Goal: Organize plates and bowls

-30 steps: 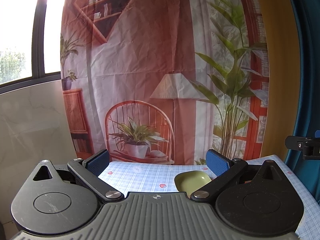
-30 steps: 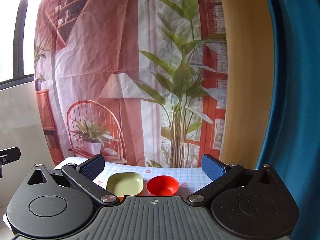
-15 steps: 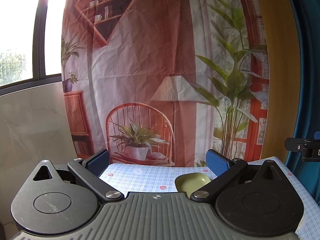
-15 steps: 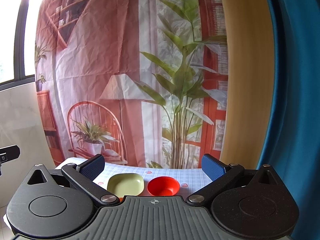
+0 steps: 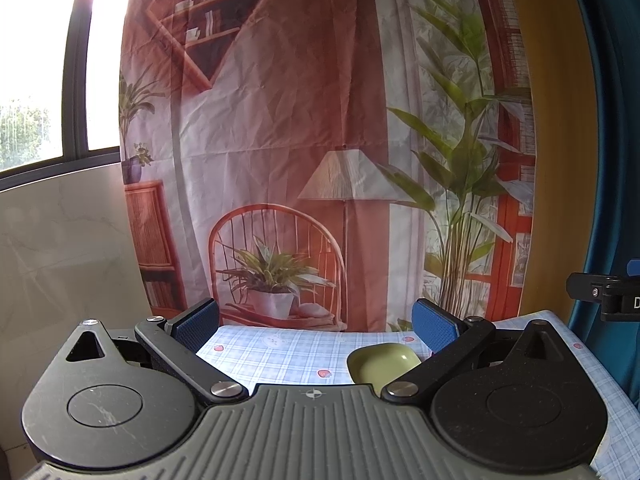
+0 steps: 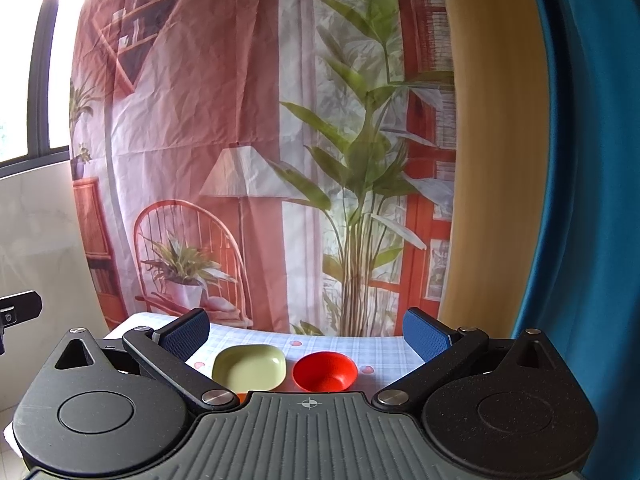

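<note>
Little has shifted: both tools, left and right, stay spread wide, empty (above the green bowl).

left gripper: black arms showing silver screws; blue textured pads
right gripper: grey ribbed body bearing a crosshair mark

Both cameras have tipped slightly upward (a small drift). The pale green square plastic bowl and the red round plastic bowl now sit a little lower in the right wrist view.
</note>
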`<state>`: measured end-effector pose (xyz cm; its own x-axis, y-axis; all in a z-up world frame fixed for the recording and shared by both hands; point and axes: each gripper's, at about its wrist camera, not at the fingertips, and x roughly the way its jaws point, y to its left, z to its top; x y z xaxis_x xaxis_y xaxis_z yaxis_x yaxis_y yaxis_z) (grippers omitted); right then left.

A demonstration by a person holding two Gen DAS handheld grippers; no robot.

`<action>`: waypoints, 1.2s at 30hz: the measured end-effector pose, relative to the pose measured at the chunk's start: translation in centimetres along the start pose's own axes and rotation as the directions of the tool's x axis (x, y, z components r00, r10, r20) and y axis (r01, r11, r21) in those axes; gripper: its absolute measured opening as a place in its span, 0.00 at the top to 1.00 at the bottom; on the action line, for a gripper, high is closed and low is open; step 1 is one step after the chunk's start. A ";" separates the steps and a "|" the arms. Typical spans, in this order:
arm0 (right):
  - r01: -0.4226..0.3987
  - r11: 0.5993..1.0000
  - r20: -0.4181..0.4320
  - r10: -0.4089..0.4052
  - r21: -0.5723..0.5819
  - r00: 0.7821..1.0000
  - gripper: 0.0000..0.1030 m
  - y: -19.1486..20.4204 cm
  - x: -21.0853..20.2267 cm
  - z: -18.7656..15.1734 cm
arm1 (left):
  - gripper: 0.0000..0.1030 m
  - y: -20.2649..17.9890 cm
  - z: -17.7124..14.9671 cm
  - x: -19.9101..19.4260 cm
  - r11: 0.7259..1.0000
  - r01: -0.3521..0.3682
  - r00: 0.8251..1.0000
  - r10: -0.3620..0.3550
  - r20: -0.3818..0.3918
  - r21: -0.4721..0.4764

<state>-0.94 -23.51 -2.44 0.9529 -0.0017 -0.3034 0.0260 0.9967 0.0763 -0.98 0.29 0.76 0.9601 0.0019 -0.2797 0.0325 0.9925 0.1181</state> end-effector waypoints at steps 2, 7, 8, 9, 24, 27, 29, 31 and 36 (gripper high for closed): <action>-0.004 1.000 -0.001 0.004 -0.001 1.000 0.00 0.0 0.0 0.0 | 0.00 0.2 -0.1 -0.1 1.000 0.003 1.000 -0.003 0.001 -0.003; -0.011 1.000 0.004 0.011 -0.004 1.000 0.00 0.1 0.0 0.0 | 0.00 0.2 -0.2 -0.1 1.000 0.012 1.000 -0.012 0.001 -0.005; -0.012 1.000 0.005 0.012 -0.003 1.000 0.00 0.1 0.0 0.0 | 0.00 0.3 -0.3 -0.1 1.000 0.016 1.000 -0.016 0.000 -0.007; -0.017 1.000 0.007 0.017 -0.003 1.000 0.00 0.2 0.0 -0.1 | 0.00 0.4 -0.3 0.0 1.000 0.019 1.000 -0.019 0.000 -0.016; -0.135 0.990 0.081 0.131 0.046 0.988 0.00 0.7 3.8 -6.4 | 0.01 -0.9 -6.2 5.3 0.998 -0.047 0.996 0.050 -0.071 0.035; -0.170 0.974 -0.042 0.178 0.149 0.983 0.00 0.0 6.5 -8.5 | 0.03 -0.9 -8.4 7.1 0.998 -0.040 0.993 0.045 -0.107 0.049; -0.162 0.977 -0.110 0.178 0.141 0.978 0.00 0.3 8.0 -10.2 | 0.05 -0.7 -9.7 8.1 0.999 -0.024 0.993 0.028 -0.117 0.037; -0.125 0.989 -0.159 0.137 0.085 0.978 0.00 1.1 9.0 -11.9 | 0.07 -0.5 -10.9 9.0 1.000 -0.013 0.990 0.016 -0.138 0.023; -0.132 0.988 -0.261 0.149 0.080 0.954 0.00 2.2 10.8 -15.9 | 0.08 -0.5 -13.9 10.7 1.000 0.021 0.984 -0.019 -0.180 0.009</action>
<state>4.61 -20.08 -20.67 0.8340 0.1678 -0.5257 -0.0760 0.9785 0.1919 5.39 1.48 -15.57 0.8937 0.0045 -0.4487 0.0555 0.9912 0.1206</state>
